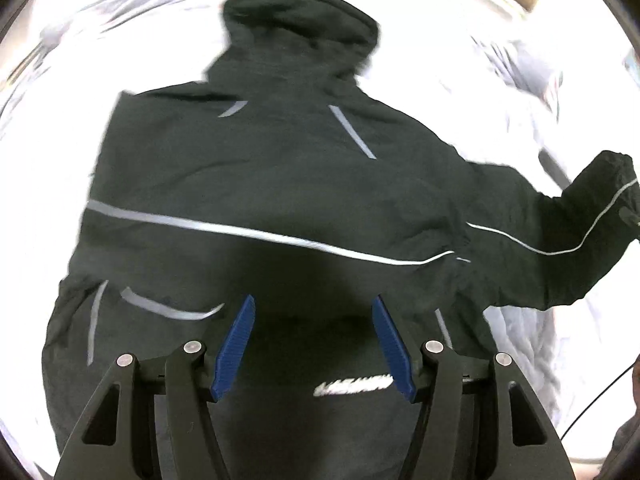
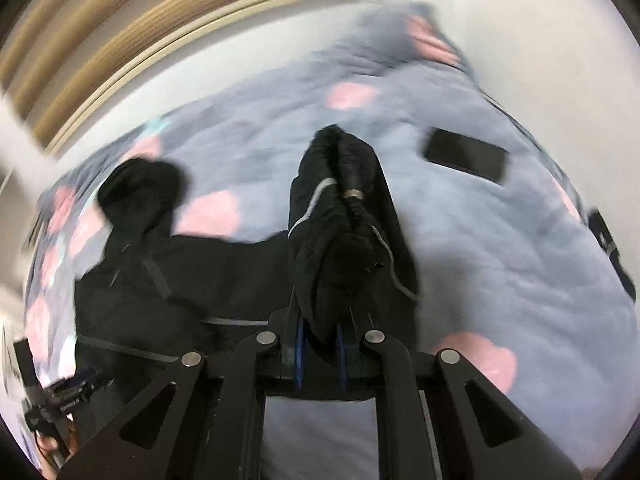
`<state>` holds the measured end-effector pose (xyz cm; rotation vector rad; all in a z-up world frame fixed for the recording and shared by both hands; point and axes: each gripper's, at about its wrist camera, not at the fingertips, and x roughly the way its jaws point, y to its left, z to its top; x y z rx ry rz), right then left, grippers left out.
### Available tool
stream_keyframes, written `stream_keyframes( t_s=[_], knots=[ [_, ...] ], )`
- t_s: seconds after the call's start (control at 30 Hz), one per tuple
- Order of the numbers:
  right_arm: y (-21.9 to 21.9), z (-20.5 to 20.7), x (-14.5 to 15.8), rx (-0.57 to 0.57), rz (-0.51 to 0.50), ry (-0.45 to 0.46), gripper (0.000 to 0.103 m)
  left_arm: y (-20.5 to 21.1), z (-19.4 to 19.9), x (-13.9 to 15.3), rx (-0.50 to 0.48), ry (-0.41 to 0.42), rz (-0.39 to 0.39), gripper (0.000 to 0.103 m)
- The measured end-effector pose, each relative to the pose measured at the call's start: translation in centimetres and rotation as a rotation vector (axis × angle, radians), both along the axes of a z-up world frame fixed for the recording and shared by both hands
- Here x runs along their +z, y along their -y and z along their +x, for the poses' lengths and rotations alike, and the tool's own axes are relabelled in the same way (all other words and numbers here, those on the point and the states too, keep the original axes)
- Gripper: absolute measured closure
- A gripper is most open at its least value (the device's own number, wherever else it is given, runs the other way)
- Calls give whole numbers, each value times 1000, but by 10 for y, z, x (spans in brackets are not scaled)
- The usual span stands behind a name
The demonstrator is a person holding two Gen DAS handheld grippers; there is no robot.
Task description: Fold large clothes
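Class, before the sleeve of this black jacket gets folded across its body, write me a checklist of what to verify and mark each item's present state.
1. Right gripper clamped on the sleeve: ok.
2. Left gripper free, nothing between its fingers: ok.
3. Black jacket spread on the blanket, body mostly flat: ok.
4. Hood laid out flat: cannot tell, blurred.
5. Phone lies clear of the jacket: ok.
6. Other sleeve already folded: cannot tell.

The black jacket [image 1: 280, 184] spreads across most of the bed [image 2: 500, 264], leaving open blanket to its right, where only a dark phone [image 2: 466, 154] lies, while a wooden wall [image 2: 120, 40] bounds the bed's far side.
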<state>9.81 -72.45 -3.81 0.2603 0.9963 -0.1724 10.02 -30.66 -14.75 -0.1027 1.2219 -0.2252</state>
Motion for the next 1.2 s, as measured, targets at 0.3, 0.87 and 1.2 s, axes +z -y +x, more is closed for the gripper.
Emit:
stream_keyframes(
  t_s=[0.3, 0.87, 1.2],
  knots=[
    [-216, 28, 21, 285, -75, -1, 88, -136, -53, 8, 93, 3, -45, 39],
    [-478, 138, -83, 394, -62, -198, 88, -323, -11, -9, 114, -28, -63, 39],
    [-517, 158, -202, 478, -112, -434, 69, -311, 45, -30, 147, -28, -83, 39]
  ],
)
